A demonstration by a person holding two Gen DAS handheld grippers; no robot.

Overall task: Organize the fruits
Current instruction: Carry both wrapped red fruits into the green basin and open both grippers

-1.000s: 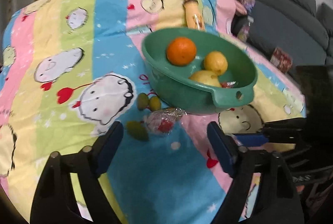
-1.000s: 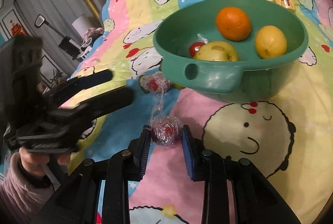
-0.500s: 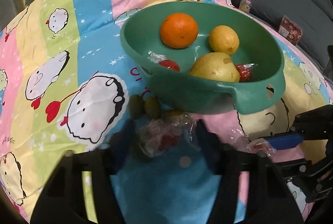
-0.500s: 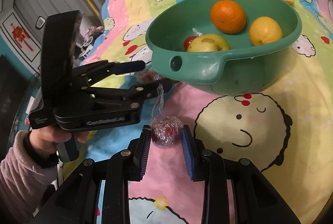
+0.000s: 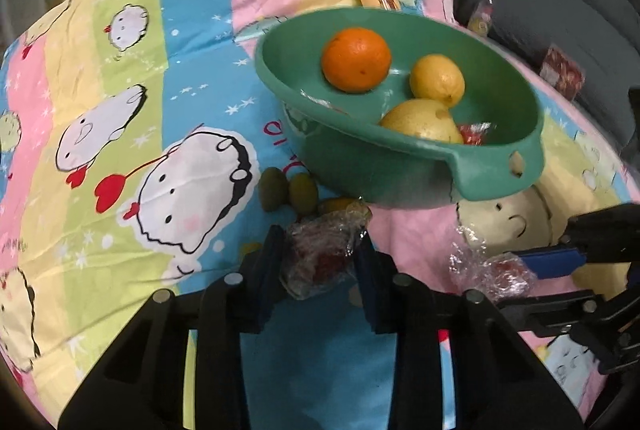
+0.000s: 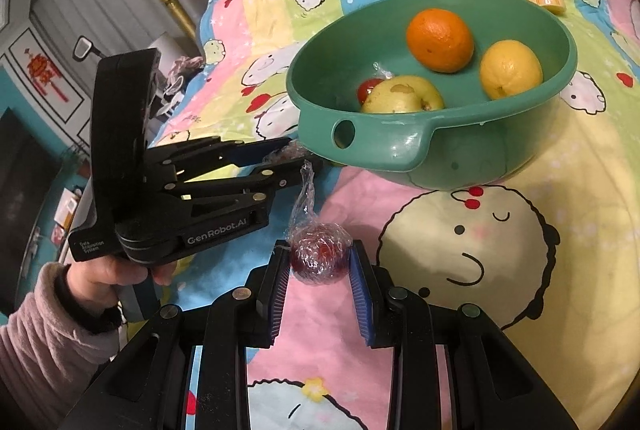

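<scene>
Left wrist view: my left claw (image 5: pixel 320 262) has just been closing, and its pads now press on both sides of a wrapped red fruit (image 5: pixel 322 256) lying on the bedspread (image 5: pixel 188 70) just in front of the bowl (image 5: pixel 496 166). A second ago that claw stood wide and further back from the fruit; now it has moved in and narrowed around it, crinkling the plastic film. Three small green fruits (image 5: pixel 288 190) lie just beyond it, close against the foot of the bowl, not yet picked up.

In the right wrist view my right claw (image 6: pixel 320 262) stays narrow, clamped on a second wrapped red fruit (image 6: pixel 320 254), its twisted tail of film standing up towards the left claw. That grip has not changed over the last second.

The bowl already holds an orange (image 6: pixel 440 40), a lemon (image 6: pixel 510 68), a pear (image 6: pixel 402 96) and a small wrapped red piece (image 6: pixel 368 88) behind the pear.

So both claws now hold a fruit, each low on the bedspread and near the bowl's lip. I judge the picking step is done for this pair; next comes lifting each over the rim and letting go inside. The loose film may slip or snag, so I should lift gently.
</scene>
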